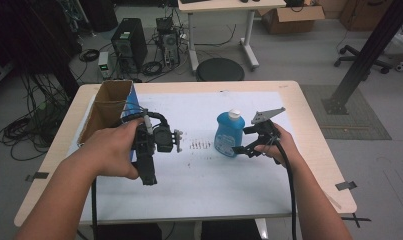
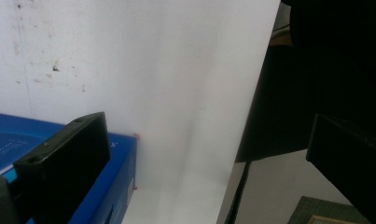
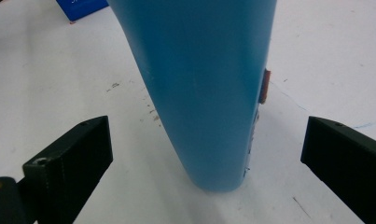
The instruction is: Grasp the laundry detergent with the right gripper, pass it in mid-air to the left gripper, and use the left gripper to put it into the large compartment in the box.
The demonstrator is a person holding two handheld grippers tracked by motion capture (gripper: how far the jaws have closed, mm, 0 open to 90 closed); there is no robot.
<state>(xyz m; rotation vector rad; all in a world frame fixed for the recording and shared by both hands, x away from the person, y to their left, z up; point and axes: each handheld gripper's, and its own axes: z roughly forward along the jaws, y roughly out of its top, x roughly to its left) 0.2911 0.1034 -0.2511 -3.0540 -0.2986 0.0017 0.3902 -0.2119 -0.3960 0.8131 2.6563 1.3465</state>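
1 blue bottle [image 3: 204,88], upright, stood between the spread jaws of the right gripper [image 3: 206,154], apparently untouched; left gripper [image 1: 156,142], jaws spread, sat farther off.

A bright blue bottle [image 1: 229,135] with a white cap [image 1: 234,114] stands on a white sheet [image 1: 199,180] marked with small reddish-brown specks at its centre. The sheet covers a pale wood table [image 1: 314,150]. At ten o'clock from the bottle sits a brown cardboard box [image 1: 106,107] with a blue side. Both grippers, left [image 1: 178,141] and right [image 1: 248,141], are black; the right carries a grey plate [image 1: 267,115]. The floor [image 1: 299,55] is grey.
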